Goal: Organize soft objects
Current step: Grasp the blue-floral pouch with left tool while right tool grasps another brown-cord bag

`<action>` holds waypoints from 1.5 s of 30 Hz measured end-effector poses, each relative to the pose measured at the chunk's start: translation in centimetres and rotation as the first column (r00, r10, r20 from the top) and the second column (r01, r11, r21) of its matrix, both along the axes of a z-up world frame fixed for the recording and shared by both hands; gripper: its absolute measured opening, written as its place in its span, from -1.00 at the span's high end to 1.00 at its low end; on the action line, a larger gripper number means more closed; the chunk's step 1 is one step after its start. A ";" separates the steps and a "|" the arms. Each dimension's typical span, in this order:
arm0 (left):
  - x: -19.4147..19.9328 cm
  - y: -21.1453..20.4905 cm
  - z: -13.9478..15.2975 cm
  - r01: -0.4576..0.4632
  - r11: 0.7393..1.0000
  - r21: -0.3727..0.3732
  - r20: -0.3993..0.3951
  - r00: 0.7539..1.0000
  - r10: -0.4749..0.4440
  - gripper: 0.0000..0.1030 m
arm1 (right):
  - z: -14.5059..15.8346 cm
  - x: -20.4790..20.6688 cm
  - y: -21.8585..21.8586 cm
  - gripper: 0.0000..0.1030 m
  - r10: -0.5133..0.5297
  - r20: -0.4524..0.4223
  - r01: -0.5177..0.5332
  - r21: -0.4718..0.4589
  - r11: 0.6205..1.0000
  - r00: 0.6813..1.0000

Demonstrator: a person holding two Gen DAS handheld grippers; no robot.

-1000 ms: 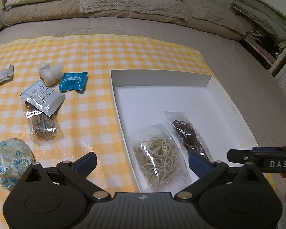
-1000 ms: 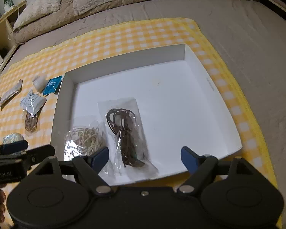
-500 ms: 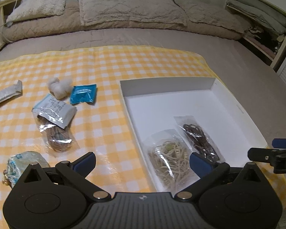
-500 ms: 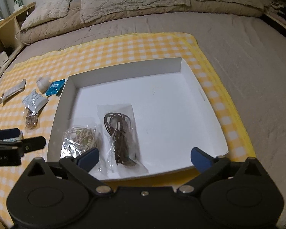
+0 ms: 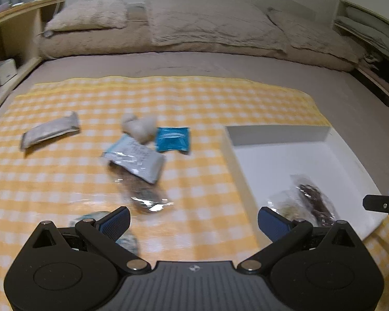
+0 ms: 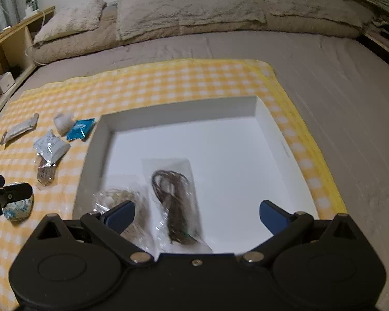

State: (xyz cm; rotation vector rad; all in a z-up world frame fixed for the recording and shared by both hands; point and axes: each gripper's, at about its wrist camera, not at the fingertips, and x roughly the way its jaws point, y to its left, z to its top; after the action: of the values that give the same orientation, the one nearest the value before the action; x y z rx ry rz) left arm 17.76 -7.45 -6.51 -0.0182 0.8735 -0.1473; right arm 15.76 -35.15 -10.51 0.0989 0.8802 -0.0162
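Packets point(image 5: 132, 155) crowd the checked cloth point(image 5: 64, 176) beside the white box point(image 6: 277, 140).

The left gripper point(image 5: 193, 223) hangs tilted down, left of the white box point(image 6: 269, 129), jaws spread wide, nothing between them; the right gripper point(image 6: 197, 215) tilts down over the box's near edge. Its jaws have just been opening, pads clear of everything.

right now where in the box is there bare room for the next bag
The far half and right side of the box are bare white floor, up to the back wall. The near left corner is crowded: the pale cord bag and dark cord bag lie side by side there.
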 end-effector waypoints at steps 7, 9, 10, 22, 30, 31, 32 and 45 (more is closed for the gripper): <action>0.1 4.1 0.5 -0.079 0.997 0.027 0.016 0.997 0.079 -1.00 | 0.8 1.6 3.1 -1.00 0.040 0.034 -0.041 0.002 0.999 0.999; 0.1 5.3 0.5 -0.099 0.994 0.038 0.018 0.995 0.098 -1.00 | 1.0 2.2 4.1 -1.00 0.055 0.045 -0.055 0.002 0.998 0.997; 0.1 5.8 0.4 -0.107 0.993 0.044 0.018 0.994 0.106 -1.00 | 1.1 2.4 4.6 -1.00 0.062 0.050 -0.062 0.002 0.998 0.997; -0.3 11.1 -1.7 -0.144 0.988 0.062 -0.039 0.988 0.146 -1.00 | 1.8 6.0 12.6 -1.00 0.173 0.084 -0.174 -0.003 0.985 0.981; -0.1 10.6 -3.3 -0.058 0.994 0.095 -0.031 0.998 0.061 -1.00 | 1.2 8.6 17.2 -1.00 0.268 0.100 -0.270 0.004 0.963 0.958; -0.1 10.1 -3.5 -0.030 0.993 0.115 -0.022 0.999 0.033 -1.00 | 1.1 9.0 17.7 -1.00 0.282 0.101 -0.285 0.008 0.959 0.954; 0.0 9.7 -3.7 -0.006 0.991 0.133 -0.017 1.000 0.008 -1.00 | 0.9 9.5 18.4 -1.00 0.301 0.099 -0.303 0.009 0.953 0.948; 2.0 6.9 -6.9 0.139 0.966 0.220 -0.099 0.988 -0.120 -1.00 | -4.8 15.1 25.2 -0.88 0.396 -0.083 -0.392 0.059 0.918 0.915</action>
State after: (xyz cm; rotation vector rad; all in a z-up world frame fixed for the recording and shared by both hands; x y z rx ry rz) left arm 19.75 -0.59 -13.45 0.2481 0.9729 -0.1695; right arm 30.82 -9.93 -15.28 -0.0435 0.9813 0.3786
